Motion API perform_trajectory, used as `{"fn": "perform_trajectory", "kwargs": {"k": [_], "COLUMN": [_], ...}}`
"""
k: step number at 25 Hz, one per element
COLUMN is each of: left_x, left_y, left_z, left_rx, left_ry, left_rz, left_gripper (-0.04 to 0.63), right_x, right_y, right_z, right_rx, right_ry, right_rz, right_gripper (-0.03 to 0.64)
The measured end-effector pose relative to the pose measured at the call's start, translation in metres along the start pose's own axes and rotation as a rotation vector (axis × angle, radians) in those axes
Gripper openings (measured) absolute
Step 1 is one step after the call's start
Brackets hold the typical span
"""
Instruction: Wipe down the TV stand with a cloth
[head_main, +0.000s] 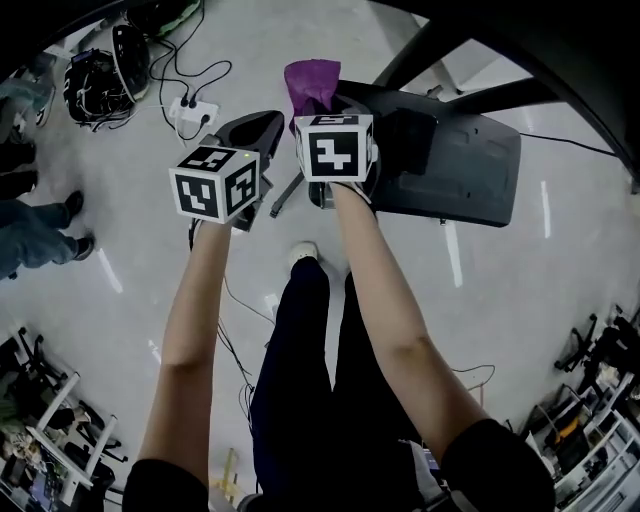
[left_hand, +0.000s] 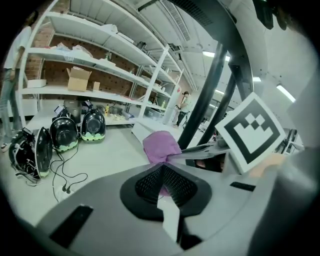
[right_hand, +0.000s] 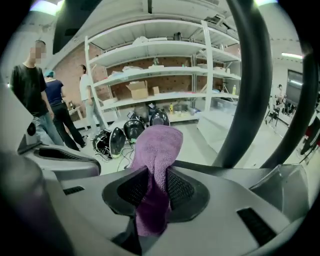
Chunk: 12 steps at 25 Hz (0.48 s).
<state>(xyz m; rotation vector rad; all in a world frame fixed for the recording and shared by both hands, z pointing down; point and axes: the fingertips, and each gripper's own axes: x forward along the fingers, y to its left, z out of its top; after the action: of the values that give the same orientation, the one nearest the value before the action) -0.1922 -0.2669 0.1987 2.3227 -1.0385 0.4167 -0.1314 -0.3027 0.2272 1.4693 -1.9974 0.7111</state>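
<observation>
Your right gripper (right_hand: 155, 186) is clamped on the purple cloth (right_hand: 159, 147), which bunches up out past the jaws. In the head view, the cloth (head_main: 310, 82) is at the far tip of that gripper, right by the near-left edge of the TV stand (head_main: 465, 165) base. Can't tell if it's touching. Your left gripper (left_hand: 162, 182) has its jaws pressed together with nothing in them, just left of the right one, over the floor (head_main: 500, 300).
</observation>
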Motion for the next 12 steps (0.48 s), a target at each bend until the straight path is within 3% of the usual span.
{"fn": "perform_trajectory", "kwargs": {"k": [7, 12], "left_x": [-0.008, -0.011], "left_y": [0.005, 0.001], "left_z": [-0.006, -0.009], "left_rx": [-0.034, -0.052], "left_ry": [-0.004, -0.014], "left_rz": [0.008, -0.003], "left_gripper": [0.008, 0.007], "right_x": [0.014, 0.008], "right_y": [-0.016, -0.037], "right_z": [-0.009, -0.018], "right_rx": [0.004, 0.069], "right_ry": [0.106, 0.142], "right_rz": [-0.029, -0.122], "right_gripper": [0.115, 0.115]}}
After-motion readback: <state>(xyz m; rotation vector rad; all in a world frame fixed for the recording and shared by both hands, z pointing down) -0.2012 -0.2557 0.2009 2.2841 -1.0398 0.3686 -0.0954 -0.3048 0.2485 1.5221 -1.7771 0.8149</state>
